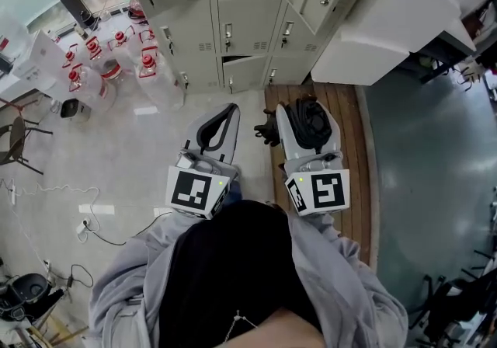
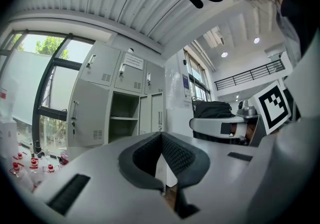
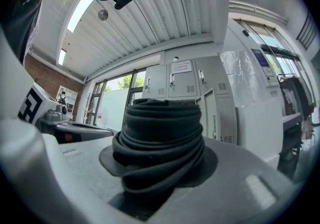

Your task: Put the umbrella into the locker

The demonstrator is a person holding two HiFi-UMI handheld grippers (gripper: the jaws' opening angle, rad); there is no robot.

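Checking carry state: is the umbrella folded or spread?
Folded: the umbrella sits as a tight black bundle in the right hand-held gripper.

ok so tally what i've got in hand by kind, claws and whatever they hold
claws: 2 (left claw shut and empty, right claw holding)
umbrella: 1, black, folded, in the right claw
total: 3

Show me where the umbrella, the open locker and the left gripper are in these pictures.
umbrella (image 3: 160,138), right gripper view, on its folded black fabric.
open locker (image 2: 125,105), left gripper view, on its inner back wall.
left gripper (image 2: 161,137), left gripper view, where its shut fingertips meet.
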